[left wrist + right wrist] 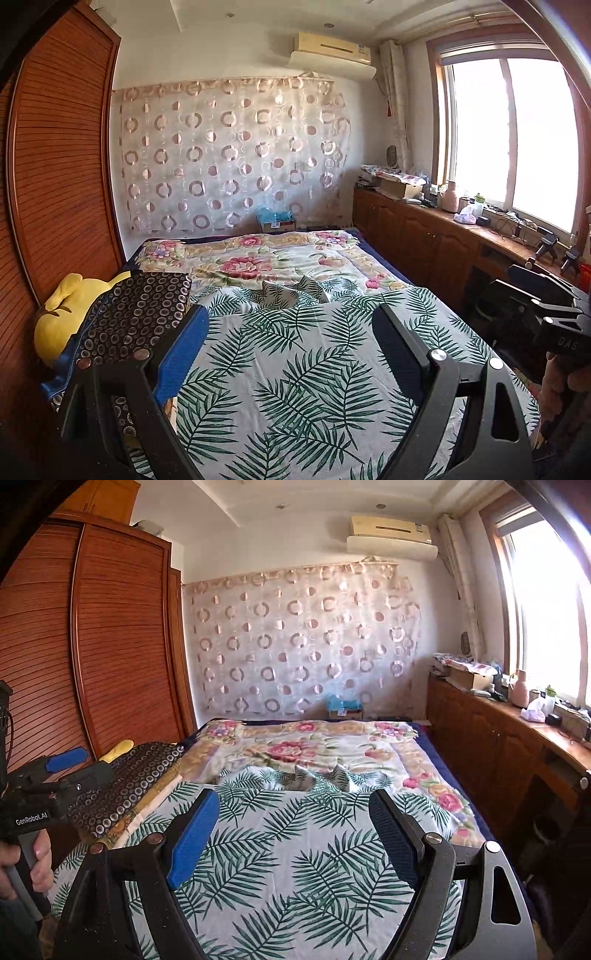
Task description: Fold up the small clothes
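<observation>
A small crumpled garment of white cloth with green leaf print lies near the middle of the bed, at the far edge of the matching leaf-print sheet, where that sheet meets a pink-and-cream floral quilt. Its print blends into the sheet, so its shape is hard to make out. Both tongs hang above the near end of the bed, apart from the garment — the left tongs are spread wide and hold nothing, and the right tongs are likewise spread and empty. At the bed's left edge rests a dark folded cloth patterned with small rings, with a yellow plush toy just beside it. A louvred wooden wardrobe stands along the left side.
</observation>
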Demonstrator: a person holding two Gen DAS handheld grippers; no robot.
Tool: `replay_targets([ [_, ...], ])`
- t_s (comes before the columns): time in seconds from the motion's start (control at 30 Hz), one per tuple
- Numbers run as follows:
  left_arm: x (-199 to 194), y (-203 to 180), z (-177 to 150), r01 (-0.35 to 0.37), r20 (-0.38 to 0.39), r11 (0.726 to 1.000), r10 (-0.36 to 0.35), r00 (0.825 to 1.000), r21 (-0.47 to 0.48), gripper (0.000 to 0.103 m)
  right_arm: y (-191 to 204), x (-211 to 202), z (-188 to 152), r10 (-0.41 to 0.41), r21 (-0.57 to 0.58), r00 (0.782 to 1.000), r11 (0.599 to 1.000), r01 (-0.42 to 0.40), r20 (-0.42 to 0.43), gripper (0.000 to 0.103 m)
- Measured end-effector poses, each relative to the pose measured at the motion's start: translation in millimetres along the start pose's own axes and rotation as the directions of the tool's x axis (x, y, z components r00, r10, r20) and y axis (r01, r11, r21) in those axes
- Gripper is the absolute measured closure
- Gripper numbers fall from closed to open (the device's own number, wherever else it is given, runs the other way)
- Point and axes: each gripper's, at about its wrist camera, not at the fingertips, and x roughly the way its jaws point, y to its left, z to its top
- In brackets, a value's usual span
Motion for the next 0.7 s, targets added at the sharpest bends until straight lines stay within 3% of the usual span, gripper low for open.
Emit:
replay_targets([
  [0.7,-2.6,3.7,-1.3,-0.008,0.002,1.0,0.008,1.0,-0.001,0.013,-7.8,6.8,0.0,0.007,0.0,1.0,1.0,-0.007,-0.003,0.019],
])
